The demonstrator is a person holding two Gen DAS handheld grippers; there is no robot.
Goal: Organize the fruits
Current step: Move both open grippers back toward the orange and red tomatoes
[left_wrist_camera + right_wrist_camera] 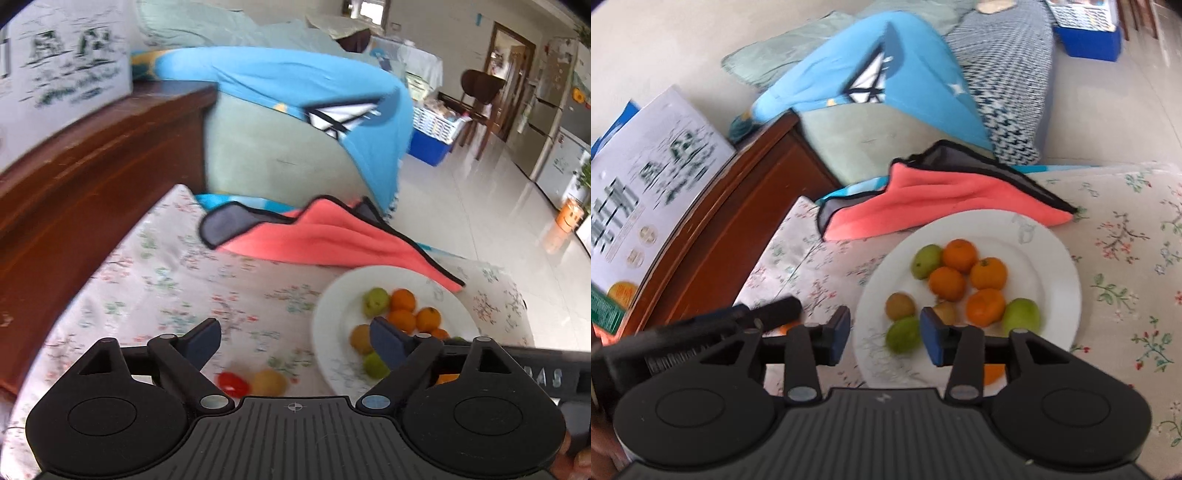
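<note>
A white plate (1060, 266) on the floral tablecloth holds several oranges (988, 273), green fruits (926, 260) and brown kiwis (900, 305). It also shows in the left wrist view (369, 280). A red fruit (232, 383) and a yellow-brown fruit (269, 382) lie on the cloth left of the plate. My left gripper (295, 341) is open and empty above them. My right gripper (884, 334) is open and empty above the plate's near left rim. The left gripper's body (701, 332) shows at the left.
A pink towel with black trim (923, 199) lies beyond the plate. A brown wooden cabinet (92, 177) with a printed box (646, 177) stands at the left. A sofa with a blue blanket (288, 85) is behind. The table edge drops to the tiled floor (498, 221).
</note>
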